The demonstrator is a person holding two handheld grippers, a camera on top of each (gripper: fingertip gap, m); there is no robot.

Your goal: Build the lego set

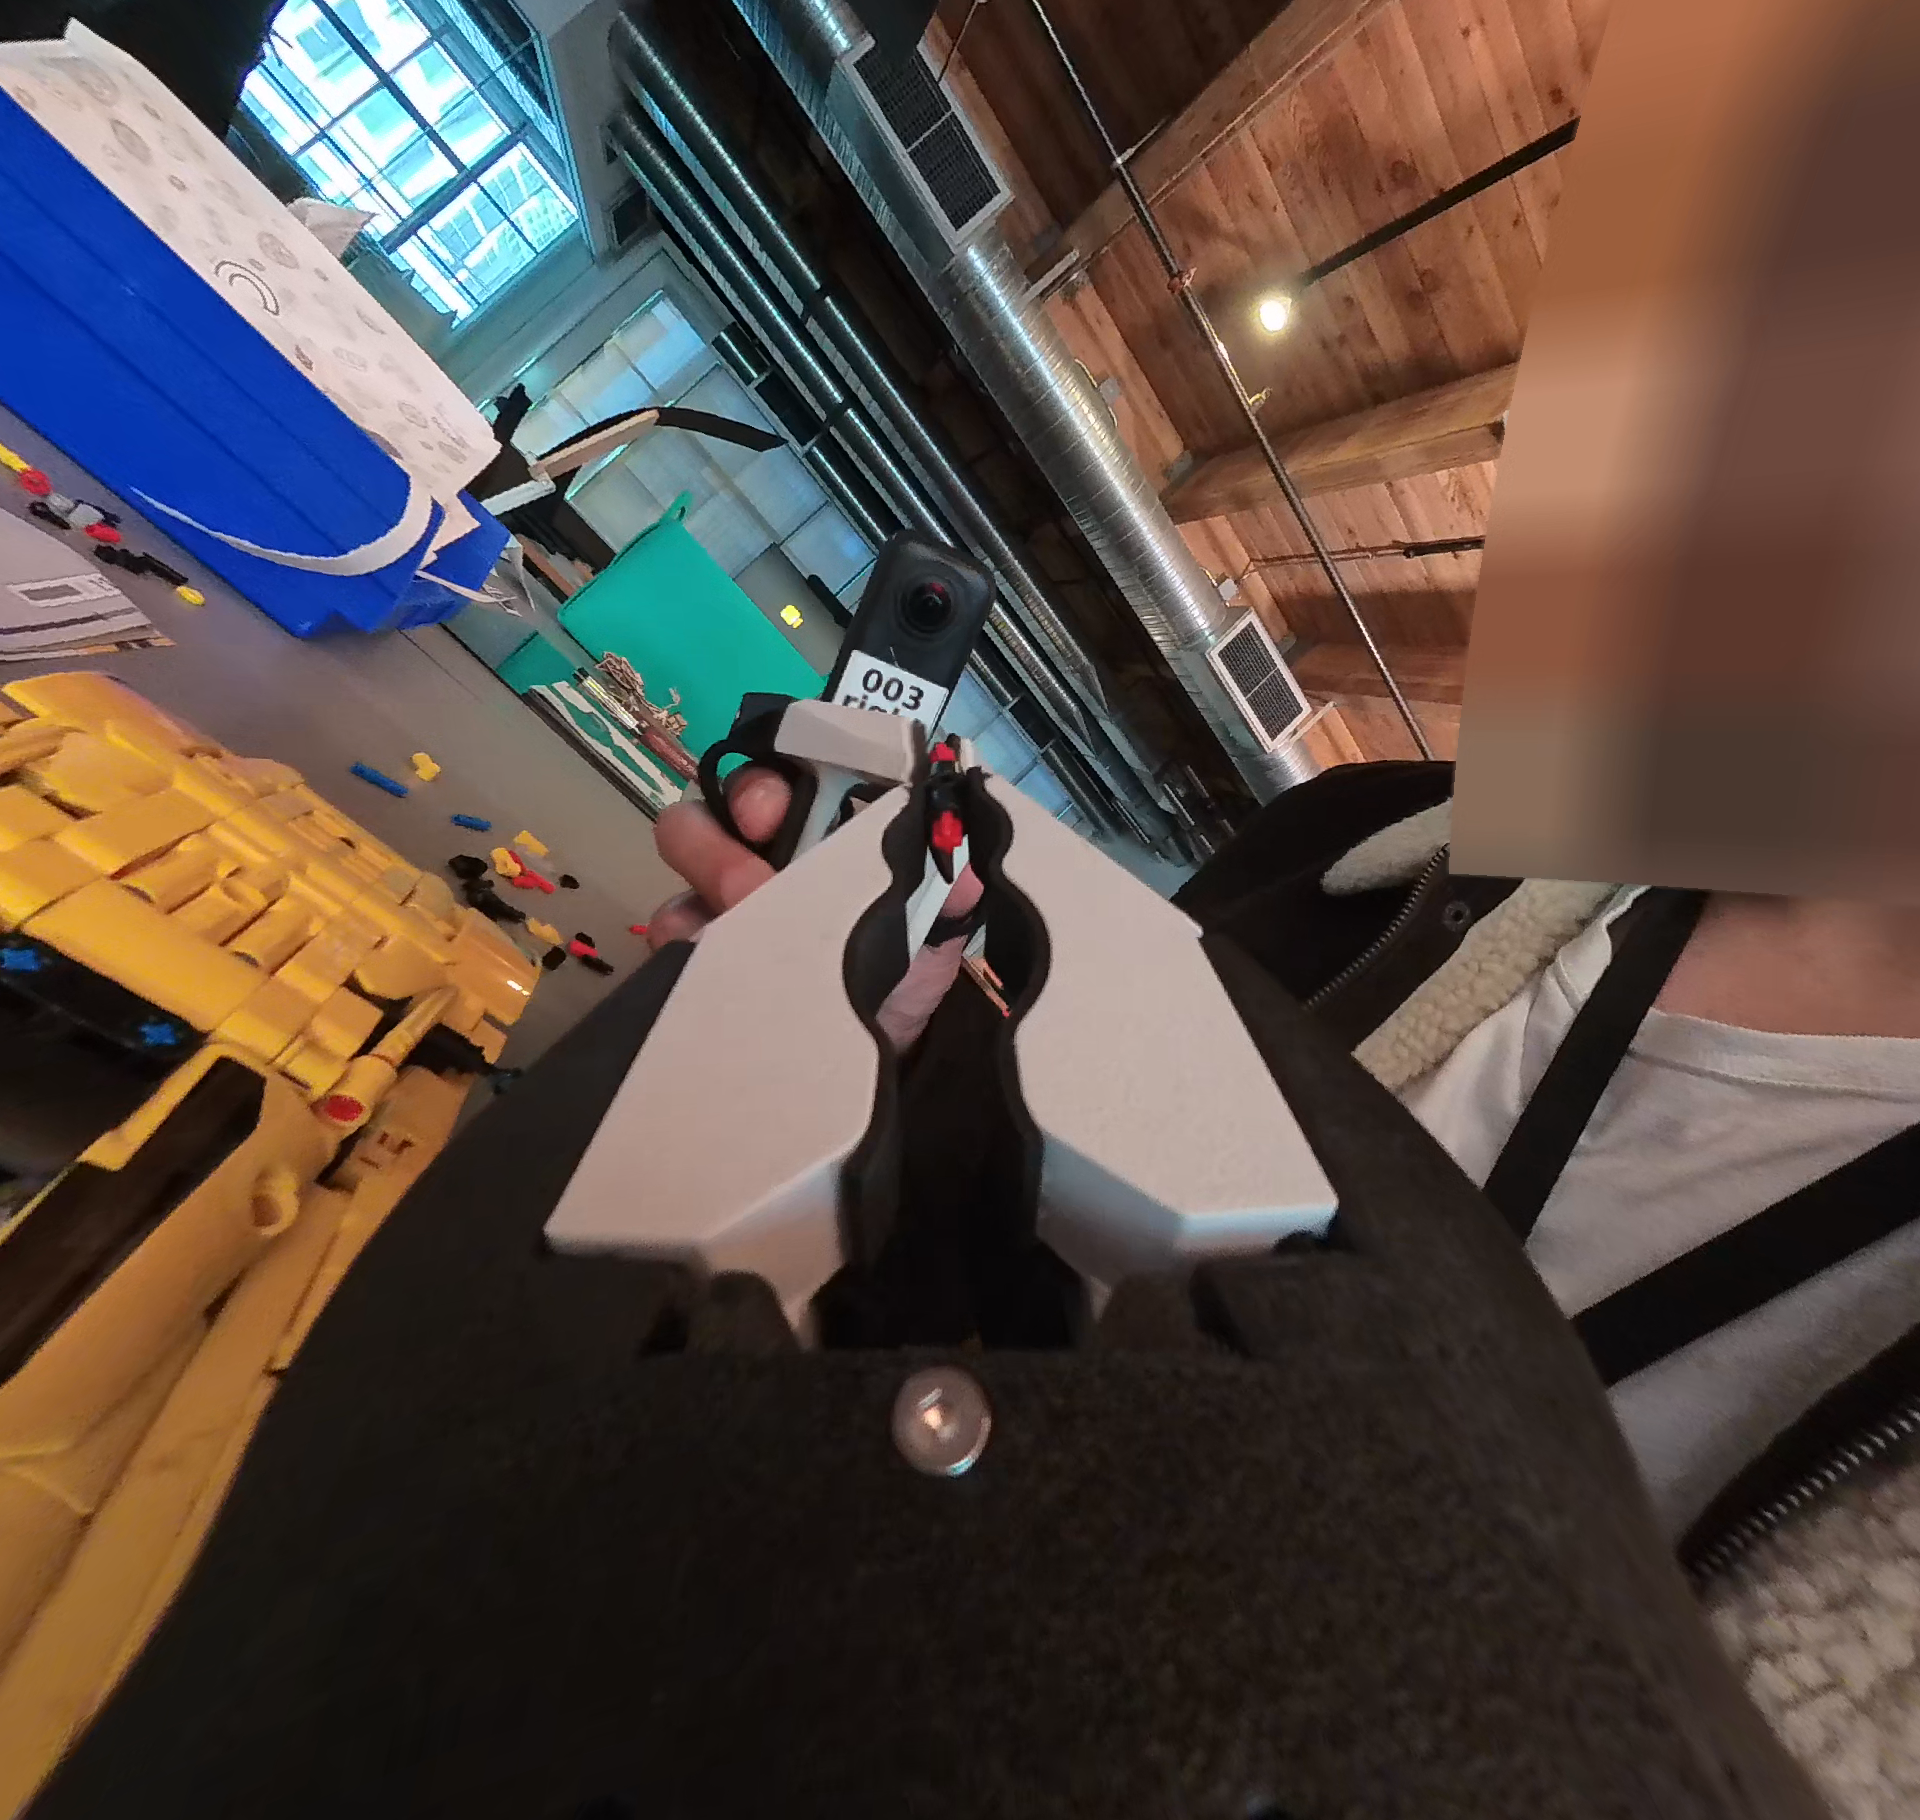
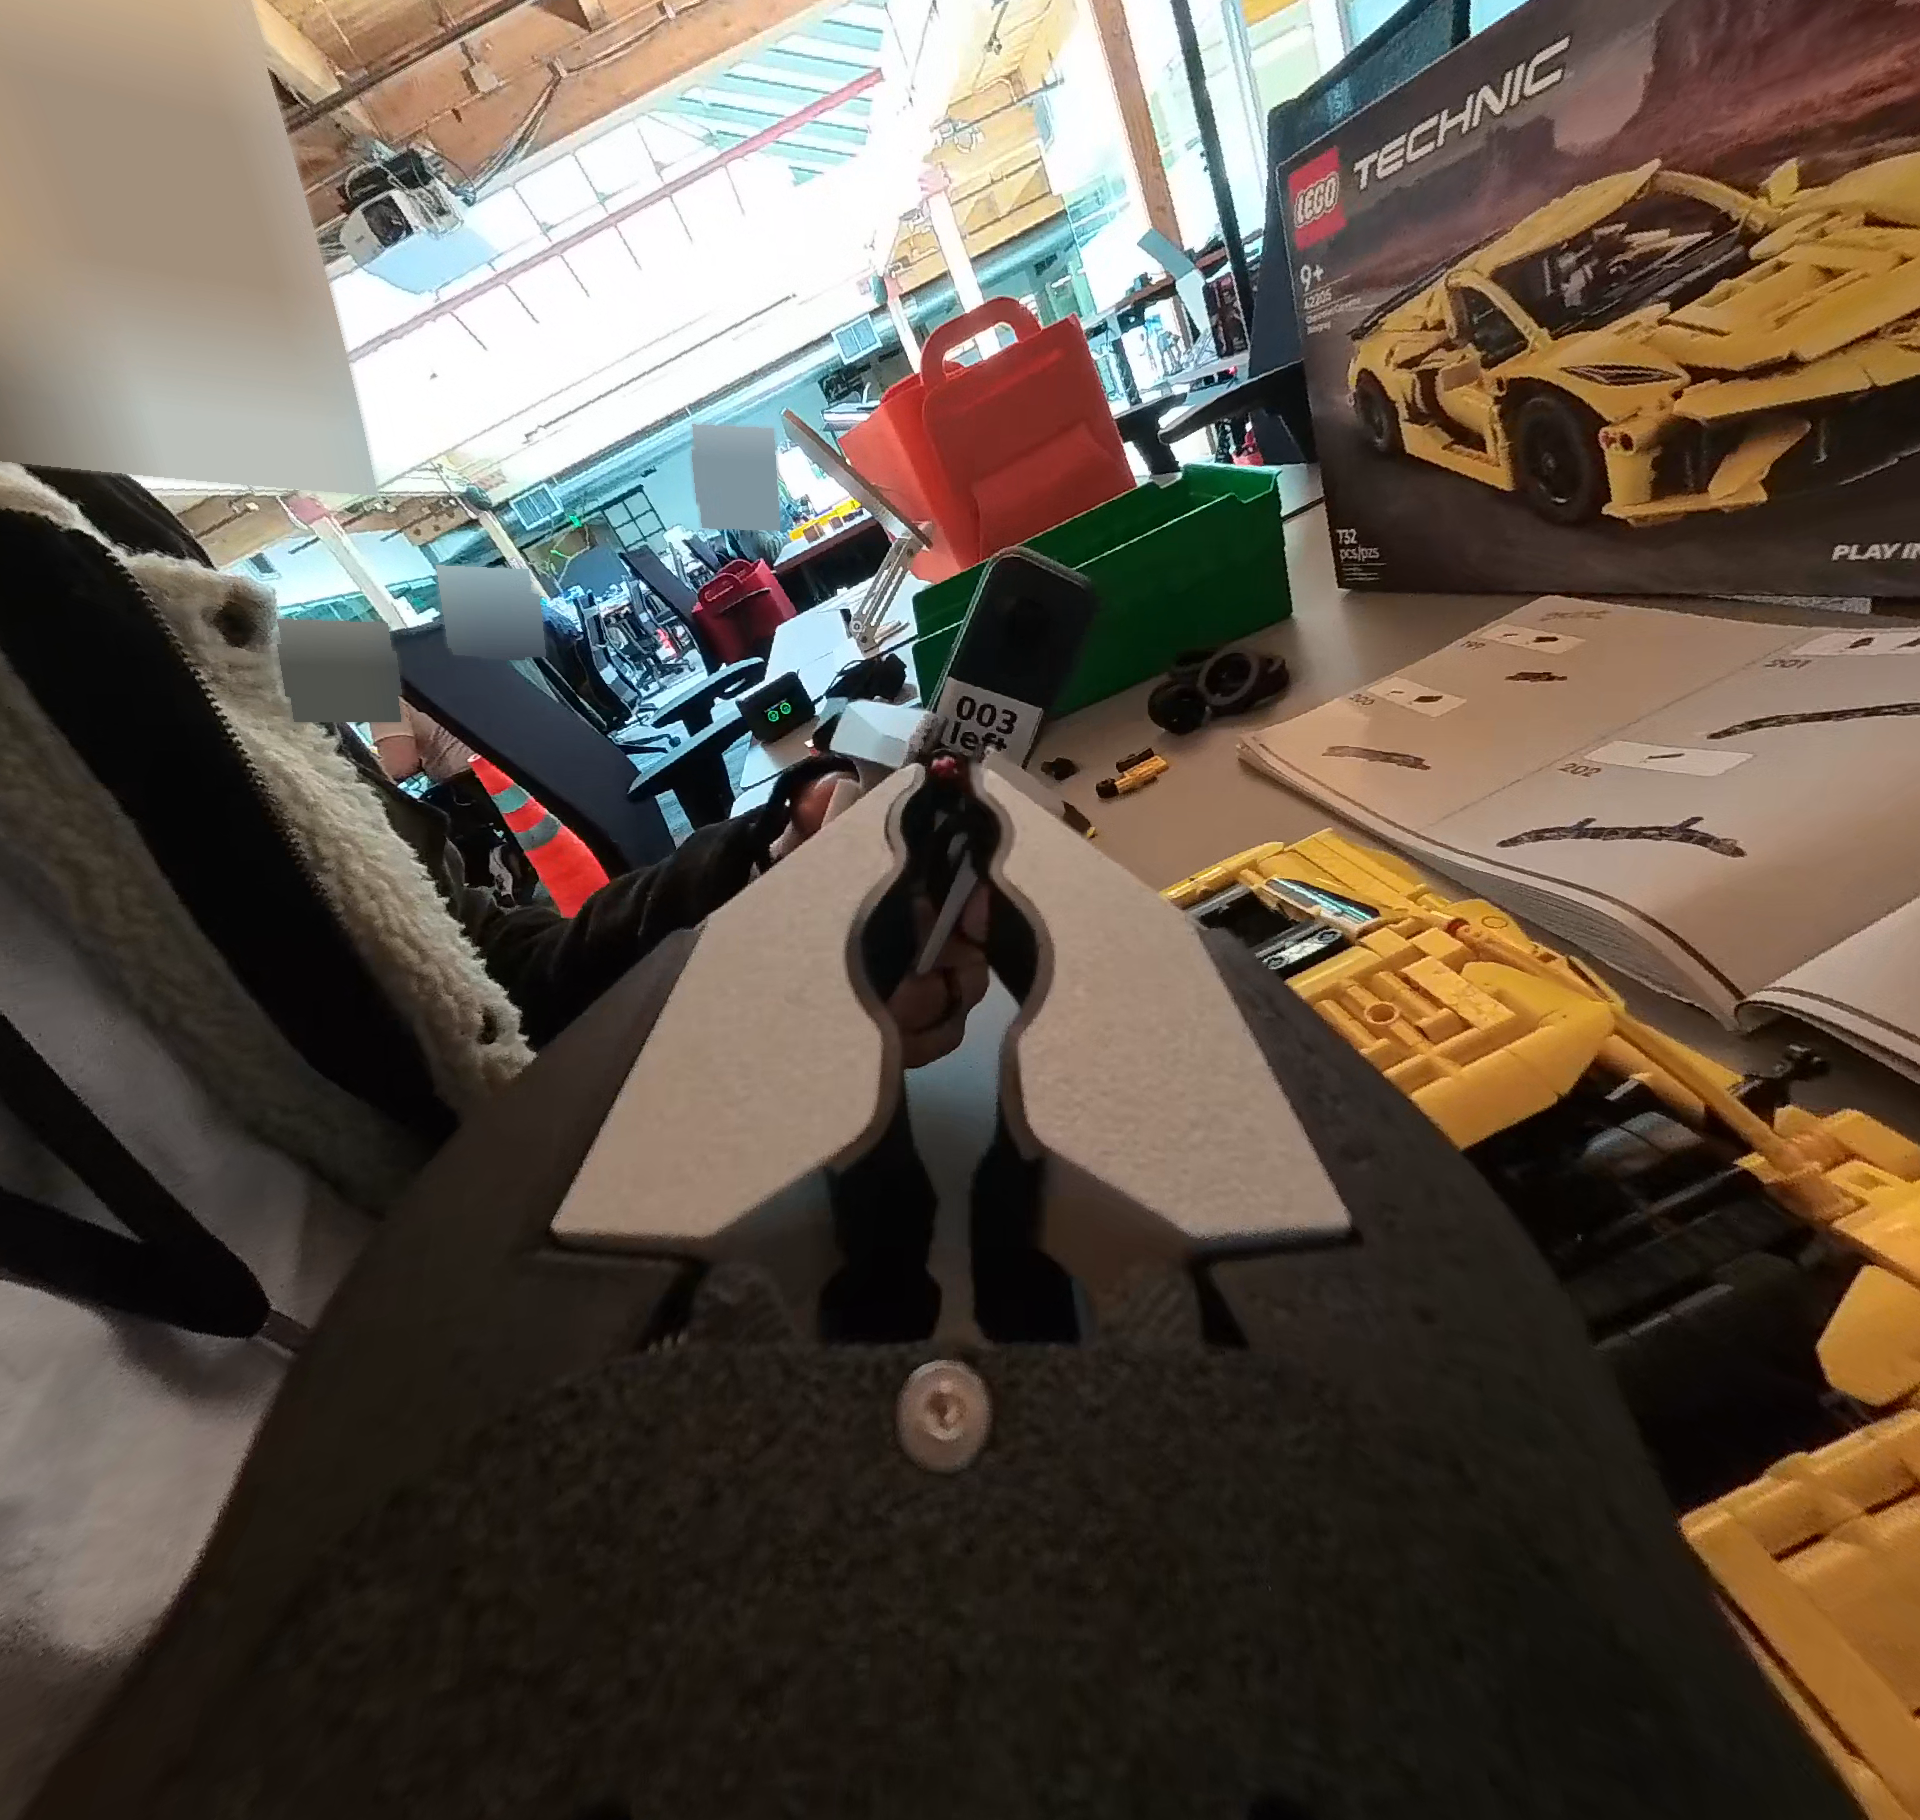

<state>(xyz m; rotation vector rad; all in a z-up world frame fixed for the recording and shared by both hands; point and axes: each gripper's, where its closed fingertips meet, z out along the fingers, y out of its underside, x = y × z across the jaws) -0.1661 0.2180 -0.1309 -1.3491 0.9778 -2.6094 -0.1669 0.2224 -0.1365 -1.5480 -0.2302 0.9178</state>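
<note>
Above the grey table (image 2: pixel 1195 814), well off its surface, one small black-and-red lego piece (image 1: pixel 943 802) sits pinched at the meeting tips of both grippers, its long axis running roughly along the fingers. Left gripper (image 1: pixel 940 783) and right gripper (image 2: pixel 943 771) face each other tip to tip, each pressed together on it, equally near. One yellow car model (image 2: pixel 1455 1032) lies below beside one open instruction booklet (image 2: pixel 1621 783).

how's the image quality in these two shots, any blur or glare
Left wrist view: yellow car smeared at the lower left edge, ceiling lamp flares. Right wrist view: skylights blown out white, box sharp, straight beams bowed by the wide lens.
</note>
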